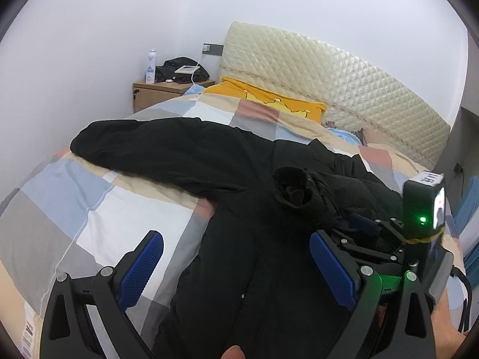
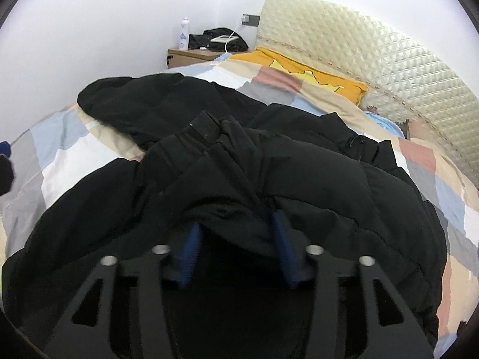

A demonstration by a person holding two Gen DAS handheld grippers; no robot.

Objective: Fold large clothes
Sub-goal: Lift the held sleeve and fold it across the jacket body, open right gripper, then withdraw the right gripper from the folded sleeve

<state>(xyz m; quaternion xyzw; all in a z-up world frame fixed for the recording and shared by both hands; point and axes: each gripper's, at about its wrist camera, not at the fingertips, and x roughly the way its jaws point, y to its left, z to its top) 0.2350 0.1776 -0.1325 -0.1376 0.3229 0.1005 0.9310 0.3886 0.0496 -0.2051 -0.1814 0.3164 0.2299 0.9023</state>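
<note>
Meanwhile both grippers tilt downward, left gripper (image 1: 236, 257) spread empty, right gripper (image 2: 238, 248) parted around black jacket (image 2: 269, 179) folds.

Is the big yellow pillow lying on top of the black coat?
No, the yellow pillow lies up by the headboard, apart from the black coat, with checked quilt between them.

Black linkage, silver rivets, blue fingers (image 1: 140, 269)

The right gripper (image 2: 236, 233) tips are buried under a fold of the black jacket (image 2: 299, 179). The jacket's hem is cut off by the lower edge. The bottle (image 1: 151, 66) label cannot be read.
</note>
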